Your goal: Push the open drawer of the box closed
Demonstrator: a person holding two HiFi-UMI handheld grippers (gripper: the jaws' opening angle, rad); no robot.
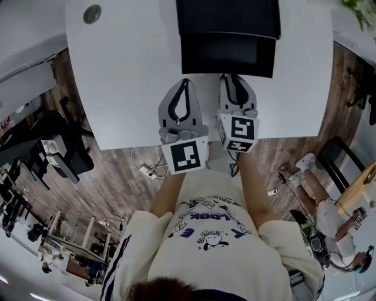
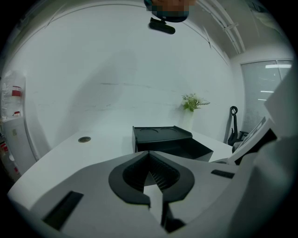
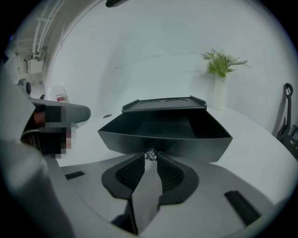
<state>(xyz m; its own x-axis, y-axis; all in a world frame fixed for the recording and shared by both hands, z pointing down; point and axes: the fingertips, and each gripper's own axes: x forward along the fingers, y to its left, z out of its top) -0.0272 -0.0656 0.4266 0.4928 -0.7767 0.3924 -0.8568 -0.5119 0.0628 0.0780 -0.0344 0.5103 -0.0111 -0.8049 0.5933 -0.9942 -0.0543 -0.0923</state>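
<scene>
1. Drawer (image 3: 186, 142) of the black box (image 1: 228, 17) stands pulled out toward the person. Its inside shows bare dark walls and floor.
2. Box and drawer sit at the far middle of the white table (image 1: 129, 76). The box's flat top has two round recesses.
3. Jaws of the right gripper (image 3: 150, 157) are closed on the small shiny knob (image 3: 150, 154) at the middle of the drawer's front.
4. Just beside it, the left gripper (image 2: 149, 155) points over bare table toward the box's left side. It is apart from the box, with its jaws together and nothing between them.
5. Behind the box, a white vase of green sprigs (image 3: 218, 88) stands by the wall.
6. At the table's far left corner lies a round grommet (image 1: 92, 14).
7. Beyond the table's right edge, a person (image 1: 329, 217) sits on the wooden floor (image 1: 117, 176).
</scene>
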